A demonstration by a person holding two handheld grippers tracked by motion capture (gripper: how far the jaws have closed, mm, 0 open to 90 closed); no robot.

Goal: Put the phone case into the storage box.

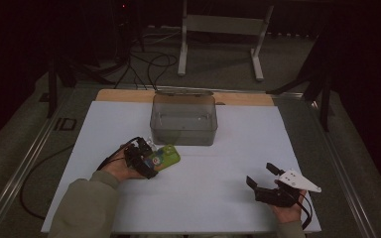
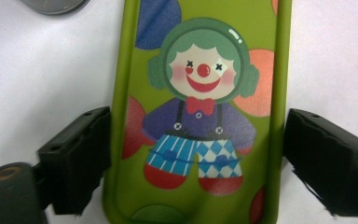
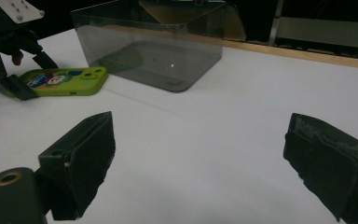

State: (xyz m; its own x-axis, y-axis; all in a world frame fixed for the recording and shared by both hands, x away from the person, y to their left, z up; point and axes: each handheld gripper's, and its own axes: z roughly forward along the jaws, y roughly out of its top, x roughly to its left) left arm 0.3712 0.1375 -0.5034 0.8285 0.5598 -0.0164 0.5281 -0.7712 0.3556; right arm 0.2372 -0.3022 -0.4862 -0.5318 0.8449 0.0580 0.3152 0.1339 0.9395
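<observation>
the green rubbery-looking phone case with a clown print (image 2: 200,116) has a smooth, faintly glossy face. the smoky clear plastic bin (image 1: 183,119) shines. the white table cover (image 1: 218,198) looks matt; a bare wood strip (image 1: 124,95) edges it.

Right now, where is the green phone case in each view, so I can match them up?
High view: the case lies left of centre, at the left gripper, just in front of the clear bin.
Left gripper view: case fills the centre, between the two jaws.
Right gripper view: case at upper left, beside the bin.
Shared landmark: the bin.
</observation>
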